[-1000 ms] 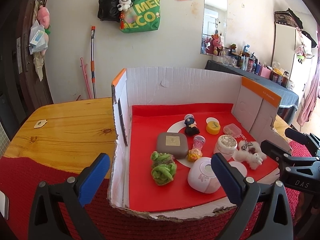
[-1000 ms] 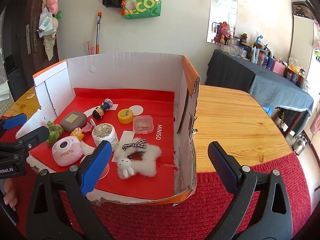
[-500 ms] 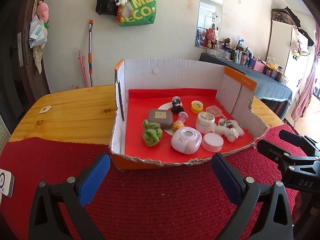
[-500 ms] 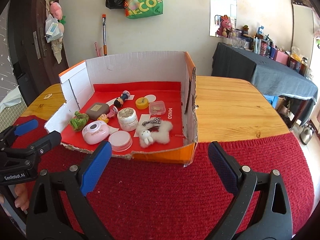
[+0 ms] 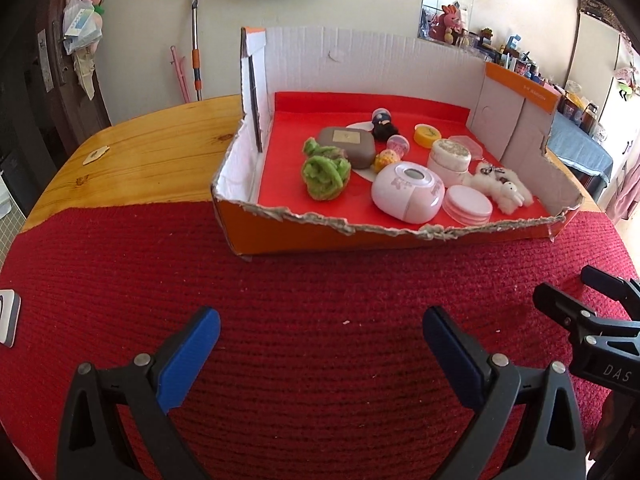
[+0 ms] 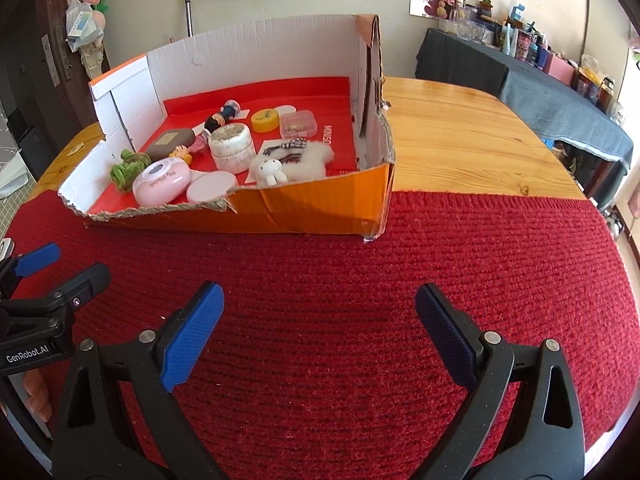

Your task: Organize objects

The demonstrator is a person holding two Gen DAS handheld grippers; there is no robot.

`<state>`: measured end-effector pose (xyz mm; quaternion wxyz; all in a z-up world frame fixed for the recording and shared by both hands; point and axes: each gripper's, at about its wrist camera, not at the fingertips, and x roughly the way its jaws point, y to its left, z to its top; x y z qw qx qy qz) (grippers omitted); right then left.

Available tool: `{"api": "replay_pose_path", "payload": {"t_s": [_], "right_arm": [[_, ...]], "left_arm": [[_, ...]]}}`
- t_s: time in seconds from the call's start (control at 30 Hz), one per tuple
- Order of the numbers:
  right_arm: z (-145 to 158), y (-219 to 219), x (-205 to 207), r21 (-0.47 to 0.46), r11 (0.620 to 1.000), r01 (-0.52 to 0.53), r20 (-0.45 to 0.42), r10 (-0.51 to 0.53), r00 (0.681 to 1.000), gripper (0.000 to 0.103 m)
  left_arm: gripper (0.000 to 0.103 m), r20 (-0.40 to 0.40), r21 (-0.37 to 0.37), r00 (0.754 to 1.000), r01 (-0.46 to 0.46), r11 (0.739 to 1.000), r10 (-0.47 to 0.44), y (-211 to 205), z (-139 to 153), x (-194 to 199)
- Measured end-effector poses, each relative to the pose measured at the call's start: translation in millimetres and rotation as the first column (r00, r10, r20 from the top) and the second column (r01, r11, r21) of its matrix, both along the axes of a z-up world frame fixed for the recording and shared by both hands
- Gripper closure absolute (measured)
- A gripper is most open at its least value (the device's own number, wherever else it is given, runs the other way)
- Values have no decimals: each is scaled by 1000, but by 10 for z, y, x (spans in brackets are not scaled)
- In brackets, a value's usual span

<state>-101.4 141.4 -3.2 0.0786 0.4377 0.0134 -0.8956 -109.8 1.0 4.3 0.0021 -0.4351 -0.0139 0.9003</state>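
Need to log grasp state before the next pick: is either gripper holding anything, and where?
Nothing is held. The left gripper and right gripper are both open and empty above the red mat, short of the cardboard box.

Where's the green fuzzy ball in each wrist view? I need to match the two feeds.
Left wrist: green fuzzy ball at center-left of the box floor, left of the pink oval case.
Right wrist: green fuzzy ball at the box's near-left, partly behind the same case.
Shared landmark: the cardboard box's torn front rim.
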Motion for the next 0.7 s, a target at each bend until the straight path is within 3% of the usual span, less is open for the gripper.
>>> {"api": "replay_pose_path", "payload": {"t_s": [0.17, 0.7], "right_arm": [[-43, -56, 9, 62, 998, 4, 17, -5, 1000, 1], [-47, -35, 17, 48, 999, 22, 20, -23, 1000, 0]], "left_arm": [[0, 7, -30, 1000, -4, 1000, 4, 16, -25, -1], [0, 2, -35, 1000, -9, 999, 9, 17, -22, -33]]}}
